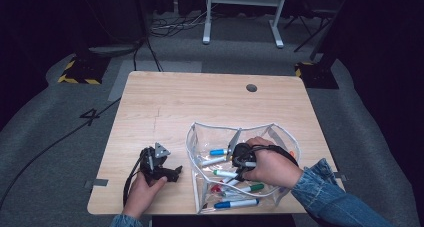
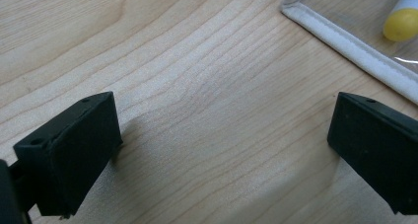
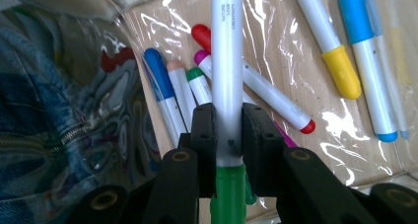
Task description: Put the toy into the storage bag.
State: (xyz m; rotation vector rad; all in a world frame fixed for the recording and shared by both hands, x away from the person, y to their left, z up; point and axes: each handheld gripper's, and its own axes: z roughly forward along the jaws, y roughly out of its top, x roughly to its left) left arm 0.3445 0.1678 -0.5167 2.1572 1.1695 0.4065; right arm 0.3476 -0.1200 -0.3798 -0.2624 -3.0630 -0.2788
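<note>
Right tongs are closed on a white-barrelled marker with a green cap, which is clamped between the black pads and stands lengthwise along them. These tongs are held inside the clear plastic pouch with white piping, over loose markers lying on its floor: a yellow-capped marker, a blue-capped marker and a red-tipped marker among them. Little free room is left there, the pouch wall being close on one side. Left tongs are spread wide and hold nothing, with bare light wooden counter between the pads. They are seen just left of the pouch, whose piped edge runs close ahead. Ample open counter is left toward the far edge.
</note>
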